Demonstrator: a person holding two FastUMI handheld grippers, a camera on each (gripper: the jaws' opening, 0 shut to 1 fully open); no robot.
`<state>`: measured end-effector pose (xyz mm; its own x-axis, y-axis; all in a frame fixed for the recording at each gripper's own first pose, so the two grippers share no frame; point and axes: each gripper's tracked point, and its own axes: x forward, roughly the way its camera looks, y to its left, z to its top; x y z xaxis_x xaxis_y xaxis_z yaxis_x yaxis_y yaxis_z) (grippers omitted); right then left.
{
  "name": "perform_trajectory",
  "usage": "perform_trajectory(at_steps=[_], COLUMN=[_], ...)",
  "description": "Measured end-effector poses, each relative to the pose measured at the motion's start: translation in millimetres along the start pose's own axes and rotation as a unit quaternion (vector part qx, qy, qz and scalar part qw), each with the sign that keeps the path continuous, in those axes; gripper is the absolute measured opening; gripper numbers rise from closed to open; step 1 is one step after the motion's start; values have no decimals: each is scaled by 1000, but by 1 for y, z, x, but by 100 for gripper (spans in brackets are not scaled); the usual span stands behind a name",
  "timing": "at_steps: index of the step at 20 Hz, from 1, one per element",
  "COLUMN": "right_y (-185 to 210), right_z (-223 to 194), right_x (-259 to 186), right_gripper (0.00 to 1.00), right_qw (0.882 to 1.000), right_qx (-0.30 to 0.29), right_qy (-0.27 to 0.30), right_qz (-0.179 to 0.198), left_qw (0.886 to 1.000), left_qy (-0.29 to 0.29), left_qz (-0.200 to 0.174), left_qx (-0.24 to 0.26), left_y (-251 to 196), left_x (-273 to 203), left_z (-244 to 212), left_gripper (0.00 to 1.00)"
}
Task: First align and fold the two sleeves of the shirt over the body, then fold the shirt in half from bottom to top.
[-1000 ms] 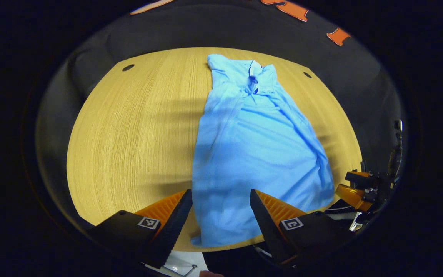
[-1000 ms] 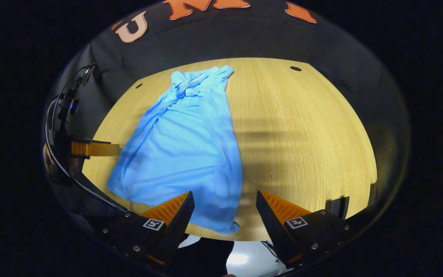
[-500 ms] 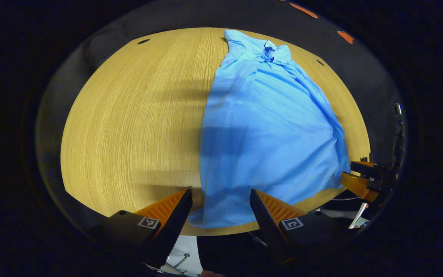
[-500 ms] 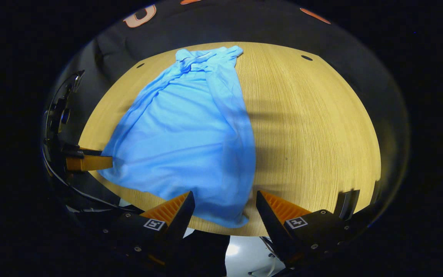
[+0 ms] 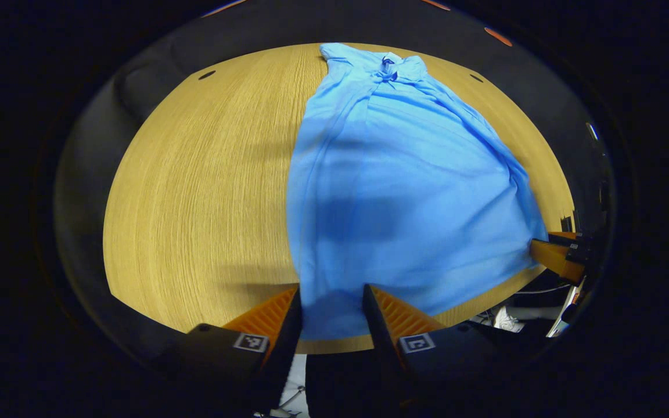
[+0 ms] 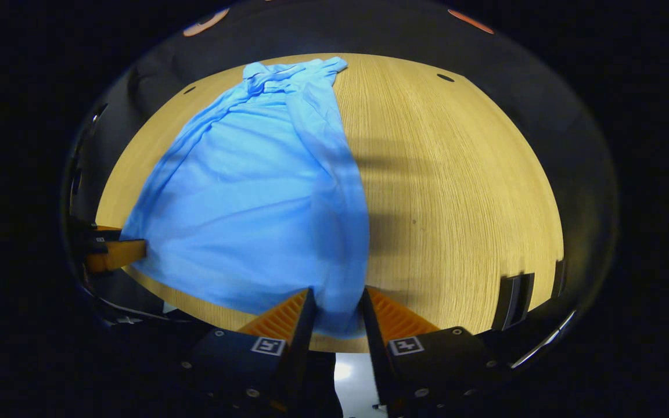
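A light blue shirt (image 5: 404,174) lies lengthwise on the wooden table (image 5: 195,191), collar (image 5: 389,64) at the far end, both sleeves folded in over the body. In the left gripper view, my left gripper (image 5: 332,299) straddles the near left hem corner, jaws narrowed, with a gap still showing and cloth between them. My right gripper (image 6: 337,299) stands the same way over the near right corner of the shirt (image 6: 253,191), its gap narrower still. Each view shows the other gripper at the hem's far corner: the right gripper (image 5: 555,258) and the left gripper (image 6: 117,254).
The table's near edge runs just under both grippers, with pale floor (image 6: 343,371) below it. Small dark holes (image 5: 207,74) (image 6: 445,77) mark the far corners of the table (image 6: 456,186). A dark upright object (image 6: 511,299) stands at the right near edge.
Both grippers have moved forward and down onto the shirt's bottom hem. Their jaws have narrowed from wide open, the right more than the left.
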<state>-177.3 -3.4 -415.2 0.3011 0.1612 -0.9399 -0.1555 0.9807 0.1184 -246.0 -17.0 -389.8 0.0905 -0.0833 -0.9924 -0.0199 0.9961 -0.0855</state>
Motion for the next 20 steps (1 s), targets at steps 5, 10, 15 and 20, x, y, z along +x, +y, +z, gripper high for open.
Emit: perform_trajectory(at_steps=[5,10,15,20], right_y=[19,30,28,24], right_z=[-6,31,81,146], right_x=[-8,-42,-70,-92], right_gripper=[5,5,5,5], right_qw=[994,986,982,978], right_qx=[67,66,61,58], right_qy=[14,-26,-62,-101], right_qz=[91,153,165,171], left_qw=[998,996,990,986], left_qy=[-18,-74,-122,-157], left_qz=[-20,-40,-62,-59], left_qx=[-48,-37,-25,1], left_y=[-11,-14,-19,-14], left_x=[-6,-46,-80,-98], left_z=[0,45,105,164], left_gripper=[9,8,7,7])
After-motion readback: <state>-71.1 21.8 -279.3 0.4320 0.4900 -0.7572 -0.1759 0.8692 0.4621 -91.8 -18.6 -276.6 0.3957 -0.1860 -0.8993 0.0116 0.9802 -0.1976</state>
